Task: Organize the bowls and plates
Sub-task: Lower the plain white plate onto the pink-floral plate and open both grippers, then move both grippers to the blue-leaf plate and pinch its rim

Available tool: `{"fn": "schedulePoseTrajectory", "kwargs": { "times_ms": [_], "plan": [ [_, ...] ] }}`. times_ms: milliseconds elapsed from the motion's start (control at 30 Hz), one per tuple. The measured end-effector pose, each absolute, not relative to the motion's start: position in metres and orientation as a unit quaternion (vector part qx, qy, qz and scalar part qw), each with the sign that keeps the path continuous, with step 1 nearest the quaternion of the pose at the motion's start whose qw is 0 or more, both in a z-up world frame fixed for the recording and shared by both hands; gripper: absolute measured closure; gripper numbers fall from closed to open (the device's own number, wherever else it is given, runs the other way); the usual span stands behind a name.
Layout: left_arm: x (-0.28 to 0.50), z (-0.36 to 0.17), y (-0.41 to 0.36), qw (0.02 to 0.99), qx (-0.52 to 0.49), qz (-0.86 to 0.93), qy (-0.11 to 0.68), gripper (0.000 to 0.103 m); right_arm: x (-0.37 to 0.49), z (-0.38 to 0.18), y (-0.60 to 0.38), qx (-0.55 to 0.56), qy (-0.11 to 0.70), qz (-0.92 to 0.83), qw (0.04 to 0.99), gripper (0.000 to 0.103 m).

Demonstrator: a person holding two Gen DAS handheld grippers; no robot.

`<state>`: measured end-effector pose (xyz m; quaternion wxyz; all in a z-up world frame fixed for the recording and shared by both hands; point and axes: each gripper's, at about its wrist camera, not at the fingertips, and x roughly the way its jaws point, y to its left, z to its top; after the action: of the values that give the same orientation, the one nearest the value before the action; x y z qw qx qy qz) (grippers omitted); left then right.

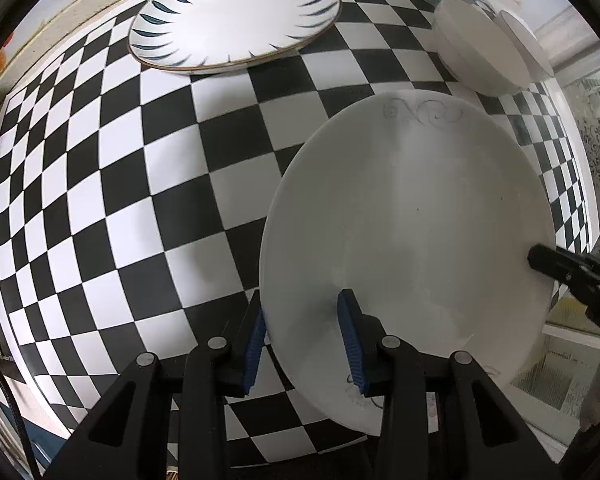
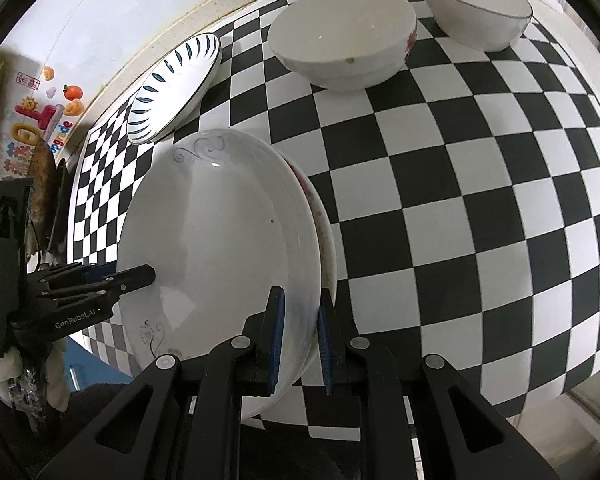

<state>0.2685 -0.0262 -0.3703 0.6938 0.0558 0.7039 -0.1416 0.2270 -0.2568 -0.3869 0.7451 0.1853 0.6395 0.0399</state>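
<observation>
Black-and-white chequered tabletop (image 2: 480,208) fills both views. Large white porcelain plate with grey scrollwork (image 2: 220,240), lower centre, sits atop a red-patterned plate (image 2: 327,236). Right gripper (image 2: 300,336) clamps both rims; left gripper (image 1: 306,340) clamps the white plate's rim. Blue-petalled plate (image 1: 236,20) upper left; white bowls (image 2: 342,36) at top.

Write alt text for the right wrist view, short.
The right tongs clamp the near rim of a white scroll-patterned plate stacked on another plate, while the left tongs grip its far edge. Beyond, on the checkered tablecloth, sit a blue-petal plate and bowls.
</observation>
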Motion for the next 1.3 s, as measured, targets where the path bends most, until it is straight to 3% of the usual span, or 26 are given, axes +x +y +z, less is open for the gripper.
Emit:
{"fn": "schedulePoseTrajectory", "kwargs": {
  "times_ms": [433,733,933,1100,1300],
  "plan": [
    [0.262,-0.367,-0.022,0.696,0.049,-0.133,0.704,0.070,0.229,-0.394,-0.262,0.169,0.658,0.031,0.733,0.086],
    [0.301,-0.300,0.021,0.754,-0.004,-0.083,0.652,0.068,0.253,-0.336,-0.267,0.138,0.637,0.026,0.758,0.085],
    [0.374,-0.294,0.053,0.768,-0.058,-0.031,0.638,0.065,0.335,-0.294,-0.247,0.162,0.601,0.089,0.778,0.067],
    [0.428,-0.330,0.083,0.744,-0.111,-0.006,0.659,0.065,0.439,-0.331,-0.228,0.175,0.621,0.111,0.756,0.066],
    [0.461,-0.365,0.086,0.731,-0.097,-0.020,0.675,0.065,0.527,-0.392,-0.202,0.138,0.670,0.126,0.719,0.066]
  ]
}}
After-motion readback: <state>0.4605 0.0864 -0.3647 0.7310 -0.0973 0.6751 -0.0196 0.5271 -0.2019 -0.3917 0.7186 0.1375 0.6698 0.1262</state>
